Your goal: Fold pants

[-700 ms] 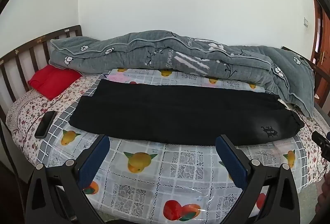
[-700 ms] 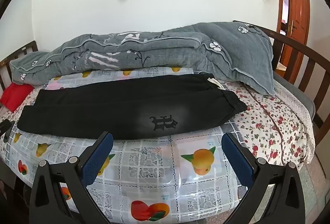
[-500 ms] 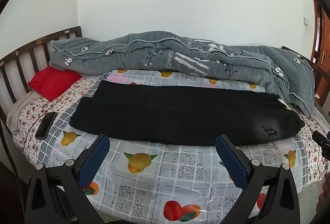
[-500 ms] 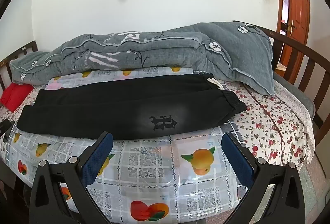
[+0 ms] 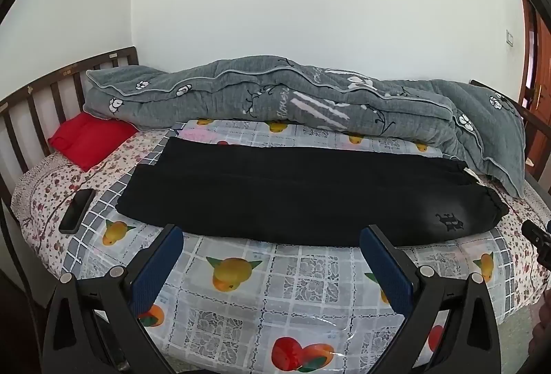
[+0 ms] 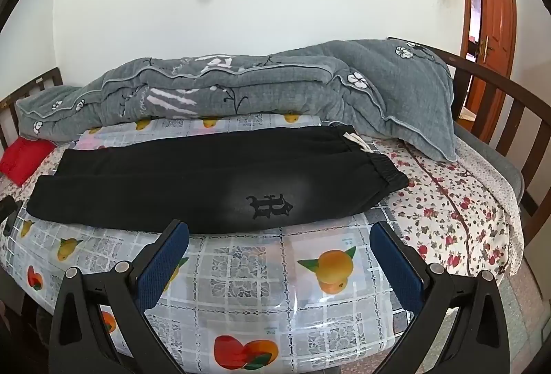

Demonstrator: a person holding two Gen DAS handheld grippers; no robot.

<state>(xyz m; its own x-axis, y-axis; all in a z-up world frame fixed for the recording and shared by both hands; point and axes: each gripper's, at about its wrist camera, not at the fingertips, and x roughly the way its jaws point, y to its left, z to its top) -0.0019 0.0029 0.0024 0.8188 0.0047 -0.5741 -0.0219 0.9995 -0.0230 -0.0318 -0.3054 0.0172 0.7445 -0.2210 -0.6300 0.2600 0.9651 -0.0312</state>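
Lying flat on the fruit-print cover (image 5: 261, 291) at twelve o'clock from both tools: black pants (image 5: 303, 198), long axis running nine to three, waistband at three. Hovering short of the near edge, spread wide and gripping nothing: left gripper (image 5: 272, 238) and right gripper (image 6: 279, 233). Sitting nearer the waistband (image 6: 385, 169) and logo: right gripper; nearer the cuffs: left.

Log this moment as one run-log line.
phase: pre-grasp | left gripper: open, empty | right gripper: open, empty | black pants: flat on bed, legs stacked, untouched
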